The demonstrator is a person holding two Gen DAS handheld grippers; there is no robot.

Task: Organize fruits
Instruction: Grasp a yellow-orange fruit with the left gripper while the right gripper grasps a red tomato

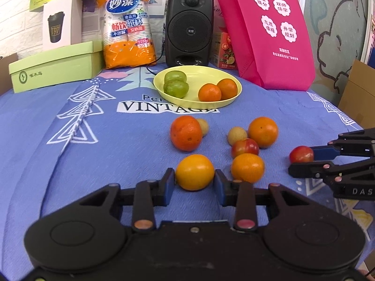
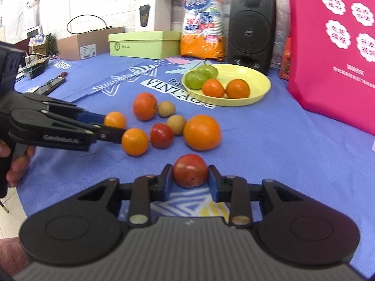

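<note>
The left claw (image 1: 194, 180) fills the bottom of its own view, its blue pads pressed against either side of a yellow-orange citrus fruit (image 1: 195, 172) that rests on the blue printed cloth (image 1: 70, 159) covering the bench; the right claw (image 2: 189, 180) does the same in its view, pinching a red plum (image 2: 190, 170) that also sits on the cloth. Both claws point forward and downward at a moderate slant, side by side, the right one reaching in from the right edge of the left camera's picture, and part of a hand (image 2: 16, 164) shows on the left claw's handle at the edge of the right view. Neither fruit looks lifted yet. Just beyond the left claw lie the loose fruits: a second small orange (image 1: 247, 167) beside the gripped one, another red plum (image 1: 245, 147), two small tan round fruits (image 1: 237, 135), a large orange (image 1: 263, 131) and a deep orange tangerine (image 1: 185, 133), all close together in the middle of the cloth. Further back stands the yellow plate (image 1: 232, 75), which already holds two green fruits (image 1: 175, 83) on its left and two small oranges (image 1: 218, 90) on its right, so the sorting seems to go by kind. My judgement is that the task is under halfway: four pieces on the plate, two gripped, six more waiting. Behind the plate stand a black speaker (image 1: 189, 28), a pack of paper cups (image 1: 127, 25), a green box (image 1: 54, 66) and a pink bag (image 1: 269, 30)
</note>
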